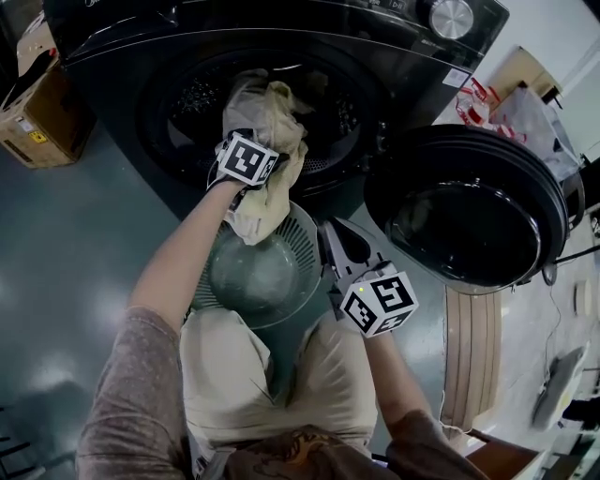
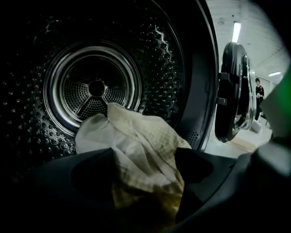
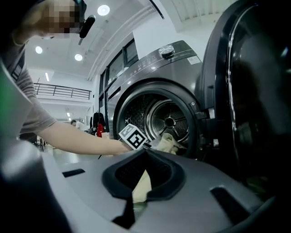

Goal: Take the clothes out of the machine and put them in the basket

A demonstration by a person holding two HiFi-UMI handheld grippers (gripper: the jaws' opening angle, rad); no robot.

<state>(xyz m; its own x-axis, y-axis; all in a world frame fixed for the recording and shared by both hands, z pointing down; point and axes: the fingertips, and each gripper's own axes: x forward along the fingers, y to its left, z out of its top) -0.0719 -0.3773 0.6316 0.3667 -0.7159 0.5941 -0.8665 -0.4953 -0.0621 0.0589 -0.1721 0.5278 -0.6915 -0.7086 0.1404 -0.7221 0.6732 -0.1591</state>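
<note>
A glossy grey-green floor (image 1: 75,216) mirrors the overhead light in a high hall. A cardboard box (image 1: 37,108) sits at ten o'clock in the head view, plastic bags (image 1: 525,117) at two o'clock and a slatted wooden board (image 1: 472,347) at four o'clock. Round ceiling lamps (image 3: 103,10) glow above a railed gallery (image 3: 63,92). A strip light (image 2: 236,31) burns at one o'clock in the left gripper view.

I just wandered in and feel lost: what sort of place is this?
Probably a big lab or workshop hall, not a home laundry: a front-loading machine on a bare floor, a cardboard box beside it, and a railed upper gallery under ceiling spotlights.
</note>
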